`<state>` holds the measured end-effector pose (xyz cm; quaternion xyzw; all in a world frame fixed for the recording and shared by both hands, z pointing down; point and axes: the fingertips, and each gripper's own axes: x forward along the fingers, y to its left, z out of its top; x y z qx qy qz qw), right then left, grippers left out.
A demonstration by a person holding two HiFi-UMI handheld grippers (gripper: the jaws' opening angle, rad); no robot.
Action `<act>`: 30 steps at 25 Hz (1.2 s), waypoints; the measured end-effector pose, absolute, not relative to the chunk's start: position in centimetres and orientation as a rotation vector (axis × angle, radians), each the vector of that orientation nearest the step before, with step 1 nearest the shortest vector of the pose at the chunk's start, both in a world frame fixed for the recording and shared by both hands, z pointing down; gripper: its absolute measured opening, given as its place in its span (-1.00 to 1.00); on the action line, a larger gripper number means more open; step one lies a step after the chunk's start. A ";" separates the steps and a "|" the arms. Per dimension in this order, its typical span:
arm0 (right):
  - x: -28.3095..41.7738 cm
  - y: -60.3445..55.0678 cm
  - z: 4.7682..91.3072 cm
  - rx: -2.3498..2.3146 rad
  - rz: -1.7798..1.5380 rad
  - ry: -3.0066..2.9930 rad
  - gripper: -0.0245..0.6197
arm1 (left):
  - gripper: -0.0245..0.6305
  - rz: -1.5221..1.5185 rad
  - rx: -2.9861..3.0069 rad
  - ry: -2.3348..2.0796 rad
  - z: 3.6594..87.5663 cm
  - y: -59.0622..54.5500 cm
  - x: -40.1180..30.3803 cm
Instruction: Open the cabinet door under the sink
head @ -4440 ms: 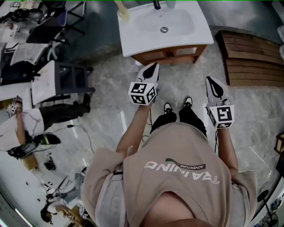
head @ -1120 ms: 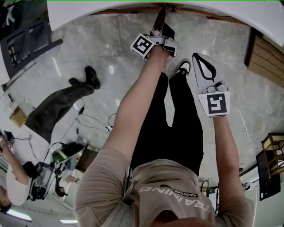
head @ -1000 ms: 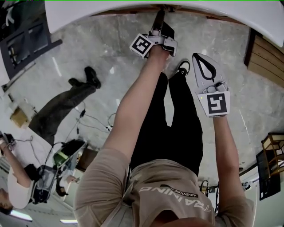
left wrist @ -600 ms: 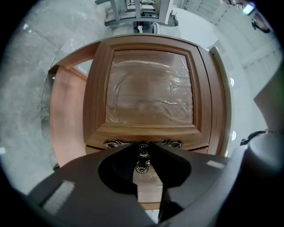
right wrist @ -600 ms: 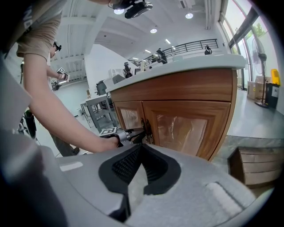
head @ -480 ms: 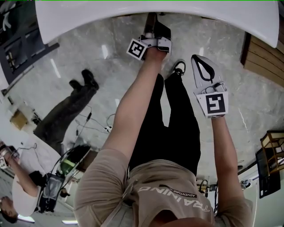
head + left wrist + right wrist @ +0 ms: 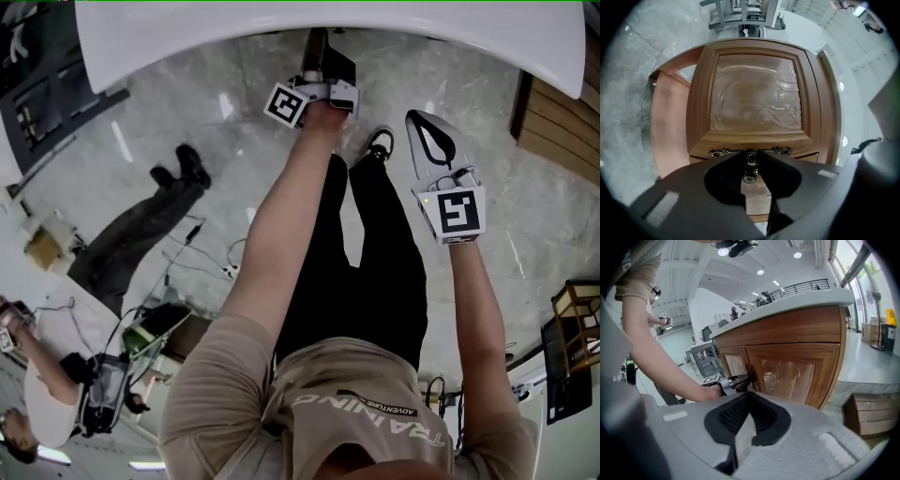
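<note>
The wooden cabinet door [image 7: 757,93] with a film-covered panel fills the left gripper view. My left gripper [image 7: 751,153] points level at the seam between the doors. Its jaws have just been closing and now press on a round door knob [image 7: 751,158]. A second knob [image 7: 749,177] shows in the gap behind the tips. In the right gripper view the left gripper [image 7: 740,379] sits at the knobs [image 7: 750,373]. From the head view its tips [image 7: 317,42] reach under the white sink counter [image 7: 187,37]. My right gripper [image 7: 420,122] hangs shut and empty beside my leg.
A slatted wooden platform [image 7: 562,112] lies on the stone floor to the right of the cabinet. Another person's dark-trousered legs [image 7: 141,234] and loose cables [image 7: 206,262] are at the left. My own shoe [image 7: 380,145] stands close to the cabinet front.
Since the oldest frame I have come close to the cabinet, and my left gripper has reached under the counter. Over the last second it crept slightly further in; the right gripper barely moved.
</note>
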<state>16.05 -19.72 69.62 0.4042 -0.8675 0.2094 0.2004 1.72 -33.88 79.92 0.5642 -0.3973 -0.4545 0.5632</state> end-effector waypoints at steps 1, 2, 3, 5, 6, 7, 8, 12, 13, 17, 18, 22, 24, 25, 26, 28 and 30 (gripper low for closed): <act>15.9 -19.6 69.6 1.119 0.584 -2.428 -0.91 | -0.62 -1.076 1.326 -0.944 79.9 -33.8 1.6; 15.8 -19.4 69.7 1.108 0.582 -2.431 -0.91 | -0.62 -1.082 1.325 -0.947 79.9 -33.8 1.5; 15.7 -19.3 69.8 1.098 0.580 -2.431 -0.91 | -0.62 -1.087 1.325 -0.945 79.9 -33.8 1.4; 15.9 -18.9 70.1 1.089 0.580 -2.425 -0.91 | -0.62 -1.088 1.325 -0.935 79.8 -33.9 1.5; 16.0 -18.6 70.2 1.088 0.584 -2.420 -0.91 | -0.62 -1.083 1.325 -0.933 79.7 -33.8 1.5; 16.1 -18.2 70.2 1.087 0.589 -2.414 -0.91 | -0.62 -1.073 1.328 -0.934 79.7 -33.6 1.5; 16.1 -17.9 70.3 1.085 0.593 -2.408 -0.91 | -0.62 -1.059 1.334 -0.935 79.8 -33.5 1.5; 16.3 -16.7 70.4 1.087 0.622 -2.395 -0.91 | -0.63 -1.023 1.365 -0.926 79.6 -33.0 1.5; 16.7 -16.3 70.6 1.097 0.639 -2.387 -0.91 | -0.63 -1.021 1.370 -0.923 79.5 -32.7 1.7; 16.7 -15.1 71.8 1.126 0.716 -2.348 -0.91 | -0.63 -1.005 1.380 -0.901 79.5 -31.9 1.7; 16.1 -14.9 71.9 1.123 0.730 -2.347 -0.91 | -0.63 -0.999 1.381 -0.893 79.5 -31.7 1.3; 14.1 -13.9 71.7 1.082 0.696 -2.348 -0.91 | -0.63 -0.965 1.396 -0.854 79.5 -30.7 0.6; 13.1 -13.7 71.3 1.058 0.666 -2.350 -0.91 | -0.63 -0.940 1.406 -0.828 79.5 -30.0 0.5; 12.6 -13.6 71.1 1.050 0.658 -2.356 -0.91 | -0.63 -0.926 1.413 -0.817 79.5 -29.6 0.3; 12.2 -13.6 70.9 1.045 0.653 -2.363 -0.91 | -0.63 -0.914 1.420 -0.807 79.6 -29.1 0.2; 11.5 -13.6 70.5 1.041 0.647 -2.375 -0.91 | -0.63 -0.895 1.433 -0.792 79.6 -28.3 -0.1; 11.0 -13.6 70.4 1.042 0.645 -2.379 -0.91 | -0.63 -0.881 1.445 -0.780 79.7 -27.6 -0.2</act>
